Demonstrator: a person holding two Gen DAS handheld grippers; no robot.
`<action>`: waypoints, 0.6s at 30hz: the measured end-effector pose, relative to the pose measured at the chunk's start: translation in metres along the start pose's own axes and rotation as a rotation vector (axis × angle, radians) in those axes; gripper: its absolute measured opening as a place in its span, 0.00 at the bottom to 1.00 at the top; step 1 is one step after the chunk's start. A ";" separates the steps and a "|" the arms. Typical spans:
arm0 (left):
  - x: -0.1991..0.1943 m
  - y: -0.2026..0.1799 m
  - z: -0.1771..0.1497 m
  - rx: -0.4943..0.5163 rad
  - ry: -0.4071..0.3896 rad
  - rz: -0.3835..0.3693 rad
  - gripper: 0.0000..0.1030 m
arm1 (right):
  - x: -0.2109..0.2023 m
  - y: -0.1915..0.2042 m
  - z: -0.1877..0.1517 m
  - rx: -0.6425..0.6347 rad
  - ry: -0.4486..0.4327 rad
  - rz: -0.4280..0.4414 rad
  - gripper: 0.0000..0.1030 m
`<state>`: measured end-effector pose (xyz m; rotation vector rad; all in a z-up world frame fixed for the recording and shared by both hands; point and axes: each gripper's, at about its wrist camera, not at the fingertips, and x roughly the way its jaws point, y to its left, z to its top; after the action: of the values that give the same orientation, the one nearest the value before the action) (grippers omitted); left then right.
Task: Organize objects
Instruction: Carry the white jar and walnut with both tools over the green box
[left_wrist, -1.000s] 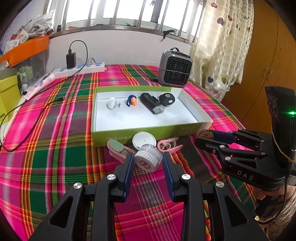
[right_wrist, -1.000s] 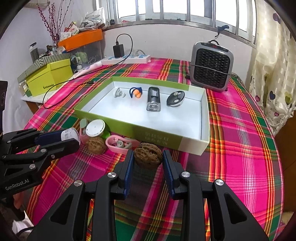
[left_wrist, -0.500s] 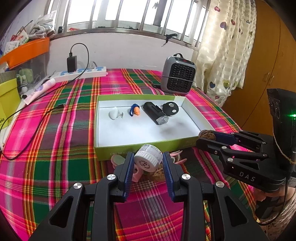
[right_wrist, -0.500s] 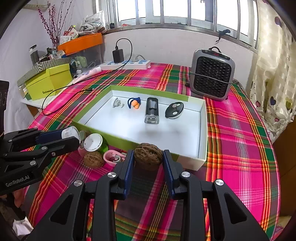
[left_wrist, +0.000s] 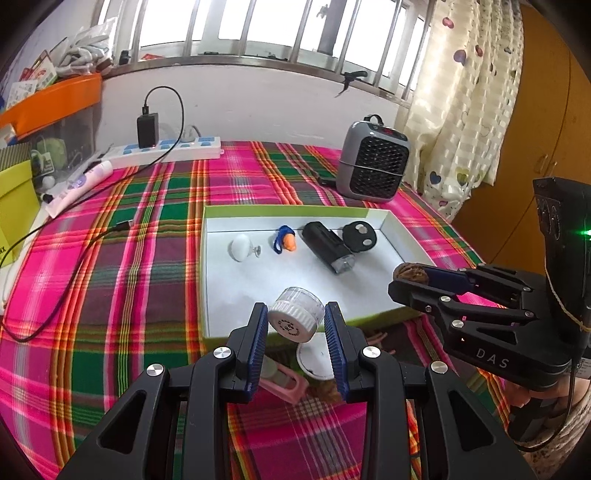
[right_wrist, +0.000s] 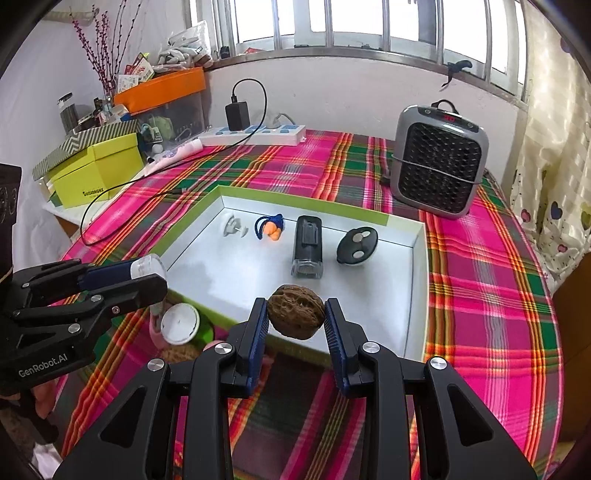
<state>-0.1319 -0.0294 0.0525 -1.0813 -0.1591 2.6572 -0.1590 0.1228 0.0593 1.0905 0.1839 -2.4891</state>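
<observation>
left hand-held gripper (left_wrist: 296, 320): clamped on small jar (left_wrist: 295, 320), lifted over box (left_wrist: 284, 211) near edge
right hand-held gripper (right_wrist: 295, 318): clamped on walnut (right_wrist: 296, 315), same edge
box floor: ahead and below both

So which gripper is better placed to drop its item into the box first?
Probably the left gripper: its jar hangs over the box floor past the near wall. The right gripper holds its walnut nearer that wall's edge.
</observation>
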 end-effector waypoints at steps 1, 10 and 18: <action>0.001 0.001 0.001 0.000 0.000 0.000 0.28 | 0.002 0.000 0.001 0.000 0.003 -0.001 0.31; 0.017 0.012 0.010 -0.015 0.010 0.008 0.29 | 0.019 0.001 0.013 -0.011 0.018 0.016 0.31; 0.029 0.019 0.015 -0.014 0.029 0.013 0.29 | 0.036 0.005 0.028 -0.033 0.032 0.030 0.31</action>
<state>-0.1656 -0.0389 0.0402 -1.1283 -0.1654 2.6545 -0.1974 0.0994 0.0521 1.1123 0.2153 -2.4349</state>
